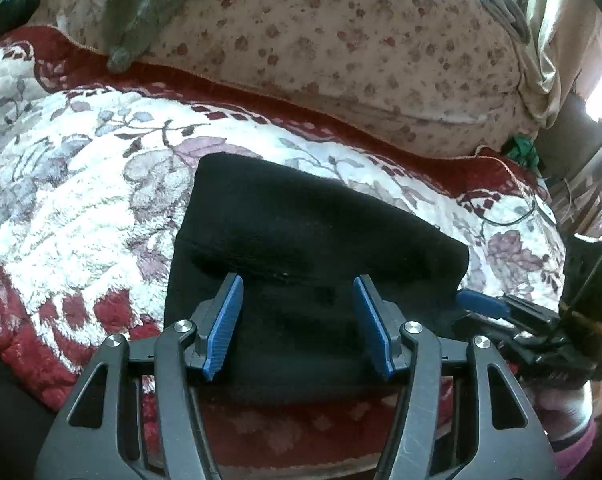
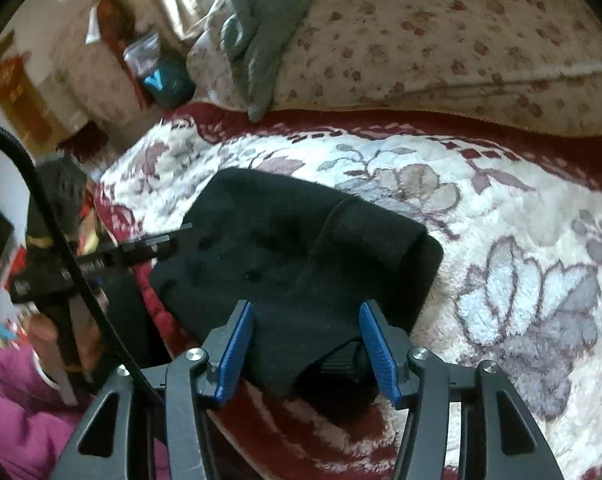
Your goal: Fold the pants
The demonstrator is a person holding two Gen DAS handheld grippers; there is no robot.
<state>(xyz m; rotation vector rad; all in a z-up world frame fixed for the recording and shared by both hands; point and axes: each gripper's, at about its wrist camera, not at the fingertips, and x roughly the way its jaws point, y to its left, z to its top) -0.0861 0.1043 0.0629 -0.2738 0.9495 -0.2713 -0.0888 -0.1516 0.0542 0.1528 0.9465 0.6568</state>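
The black pants (image 1: 301, 240) lie folded into a compact stack on the floral blanket (image 1: 81, 208). My left gripper (image 1: 297, 284) hovers over the near part of the stack. Its blue pads (image 1: 225, 320) stand wide apart and do not press the cloth. In the right wrist view the pants (image 2: 285, 240) show a thick fold on top with the waistband end nearest. My right gripper (image 2: 306, 312) is open, with a hump of black fabric lying loose between its pads (image 2: 377, 352). Each gripper appears in the other's view, the right gripper (image 1: 481, 304) and the left gripper (image 2: 157, 246), at opposite ends of the stack.
A rose-printed quilt (image 1: 361, 60) is bunched along the back of the bed, with a grey garment (image 2: 265, 32) draped over it. A teal packet (image 2: 167, 80) and furniture sit beyond the bed's left end. A pink sleeve (image 2: 17, 420) is at the lower left.
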